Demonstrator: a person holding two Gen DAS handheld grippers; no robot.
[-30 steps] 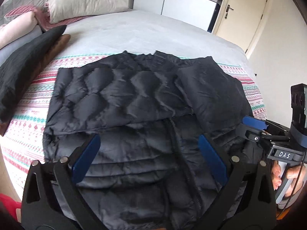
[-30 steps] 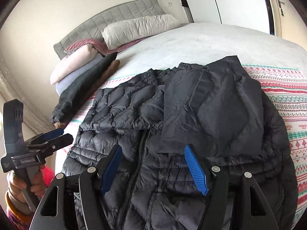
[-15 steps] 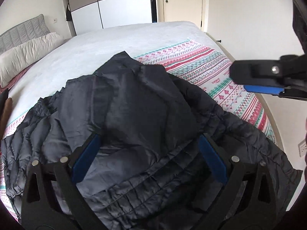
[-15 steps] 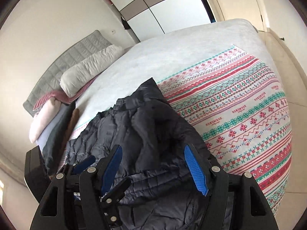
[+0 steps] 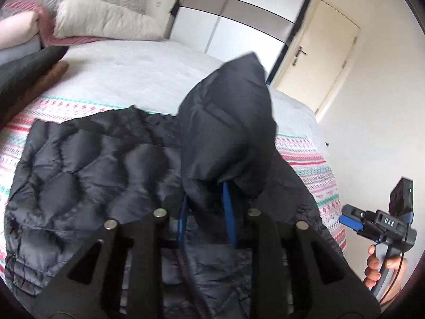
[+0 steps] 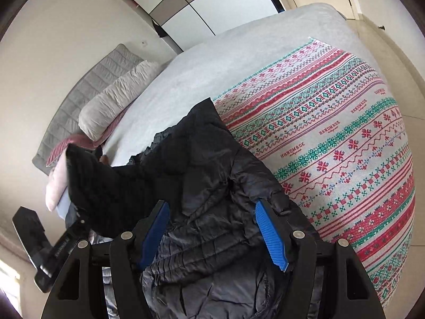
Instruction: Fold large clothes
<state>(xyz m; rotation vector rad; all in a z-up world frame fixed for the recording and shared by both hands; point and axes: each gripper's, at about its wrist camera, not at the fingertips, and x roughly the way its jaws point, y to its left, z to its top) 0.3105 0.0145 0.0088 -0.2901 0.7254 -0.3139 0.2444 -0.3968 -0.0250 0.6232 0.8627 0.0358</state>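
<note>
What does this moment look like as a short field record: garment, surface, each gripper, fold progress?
garment: black quilted puffer jacket, spread out
surface: red-and-green patterned blanket on a grey bed
left gripper: jaws just closed, pinching a raised smooth black part of the jacket
right gripper: open above the jacket, holding nothing
fold progress: one part lifted, not yet laid down
</note>
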